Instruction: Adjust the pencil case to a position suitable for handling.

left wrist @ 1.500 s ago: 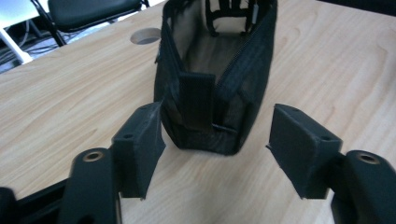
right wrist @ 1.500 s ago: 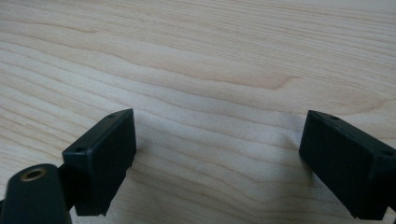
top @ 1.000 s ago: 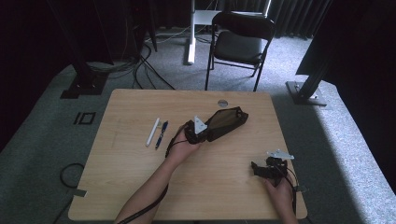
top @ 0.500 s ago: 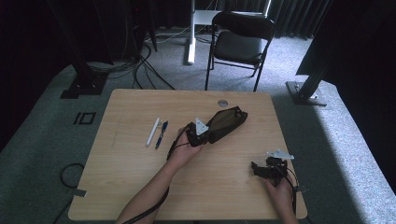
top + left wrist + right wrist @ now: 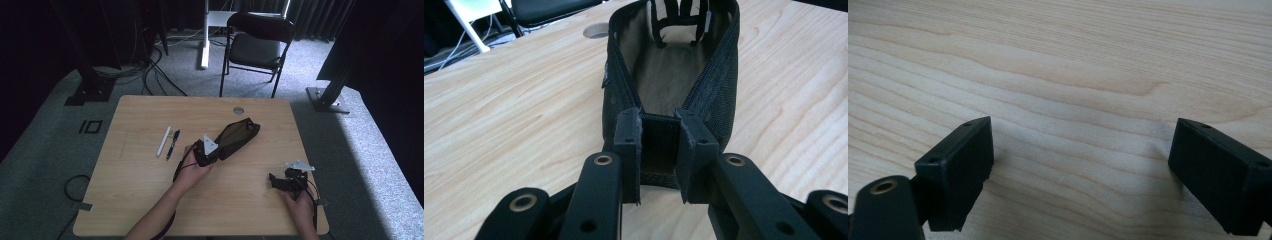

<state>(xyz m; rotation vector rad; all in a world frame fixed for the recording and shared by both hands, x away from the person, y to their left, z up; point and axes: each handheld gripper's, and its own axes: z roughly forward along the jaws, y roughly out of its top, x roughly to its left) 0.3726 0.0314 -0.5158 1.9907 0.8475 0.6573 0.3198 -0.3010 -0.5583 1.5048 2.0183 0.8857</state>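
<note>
The black mesh pencil case (image 5: 671, 75) looks light, soft and floppy, so the left gripper's (image 5: 659, 150) fingers pinch its stiffer end seam, probably firmly, while the right gripper (image 5: 1080, 170) rests open on the surface (image 5: 150, 200).

A dark studio or lab; black curtains (image 5: 320, 20), floor cables (image 5: 150, 70), rig stands (image 5: 332, 95), grey carpet (image 5: 50, 135).
</note>
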